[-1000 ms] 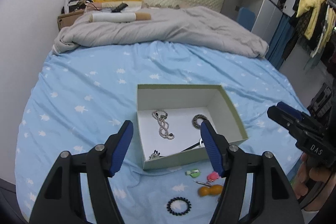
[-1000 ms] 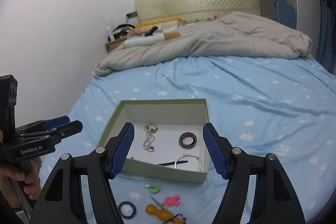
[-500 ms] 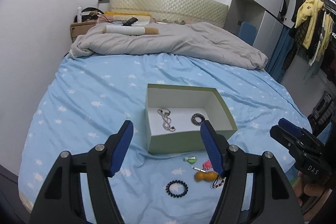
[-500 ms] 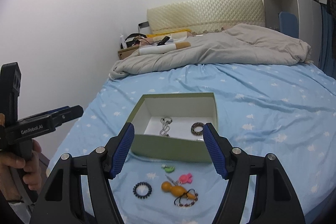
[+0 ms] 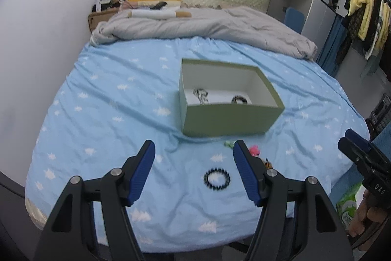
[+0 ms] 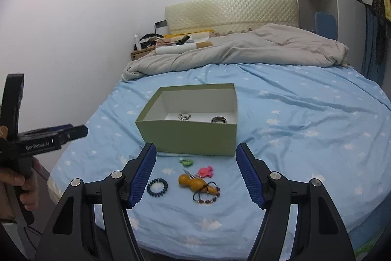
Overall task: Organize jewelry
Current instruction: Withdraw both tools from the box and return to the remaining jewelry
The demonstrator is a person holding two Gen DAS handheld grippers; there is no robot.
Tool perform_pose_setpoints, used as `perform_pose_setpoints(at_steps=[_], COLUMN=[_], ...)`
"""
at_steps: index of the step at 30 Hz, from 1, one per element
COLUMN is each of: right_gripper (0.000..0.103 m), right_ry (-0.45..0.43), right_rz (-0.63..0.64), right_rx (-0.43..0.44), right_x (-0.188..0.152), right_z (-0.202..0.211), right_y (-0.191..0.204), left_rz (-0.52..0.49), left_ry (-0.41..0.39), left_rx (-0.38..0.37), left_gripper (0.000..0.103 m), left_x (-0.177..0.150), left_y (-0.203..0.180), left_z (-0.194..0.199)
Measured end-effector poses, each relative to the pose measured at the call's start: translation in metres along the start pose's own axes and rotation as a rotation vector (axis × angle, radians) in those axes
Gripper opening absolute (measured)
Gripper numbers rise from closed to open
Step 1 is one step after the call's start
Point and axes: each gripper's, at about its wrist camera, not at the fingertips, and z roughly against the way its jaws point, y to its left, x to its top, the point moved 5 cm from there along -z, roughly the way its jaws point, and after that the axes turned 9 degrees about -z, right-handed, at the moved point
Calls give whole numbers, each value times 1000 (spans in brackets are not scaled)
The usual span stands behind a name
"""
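I am holding my left gripper (image 5: 193, 151) wide open above the blue bed sheet with white stars (image 5: 110, 114). A black curly hair ring (image 5: 217, 179) is lying on the sheet between my blue fingers (image 5: 143, 169). The open green cardboard box (image 5: 227, 121) is sitting farther away, with a striped chain (image 5: 201, 96) and a dark ring bracelet (image 5: 239, 99) inside. My right gripper (image 5: 352, 141) is peeking in at the right edge.

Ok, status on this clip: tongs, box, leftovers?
Left tongs and right tongs open, empty. Green box holds two pieces. Black hair tie, wooden gourd, bead bracelet outside. Path unobstructed.
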Motion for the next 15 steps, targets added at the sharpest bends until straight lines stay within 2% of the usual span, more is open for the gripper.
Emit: perform_pose_setpoints(at_steps=[9, 11, 15], right_gripper=[67, 67, 67], right_ry=[-3, 7, 28], right_rz=[17, 12, 4], right_rx=[-6, -5, -13], right_x=[-29, -40, -64], right_z=[7, 6, 2], right_y=[1, -1, -7], left_rz=[-19, -10, -25], left_ry=[36, 48, 54], left_rx=[-31, -55, -53], left_gripper=[67, 67, 67], left_x=[-30, -38, -52], left_y=[-16, -23, -34], left_z=[-8, -13, -19])
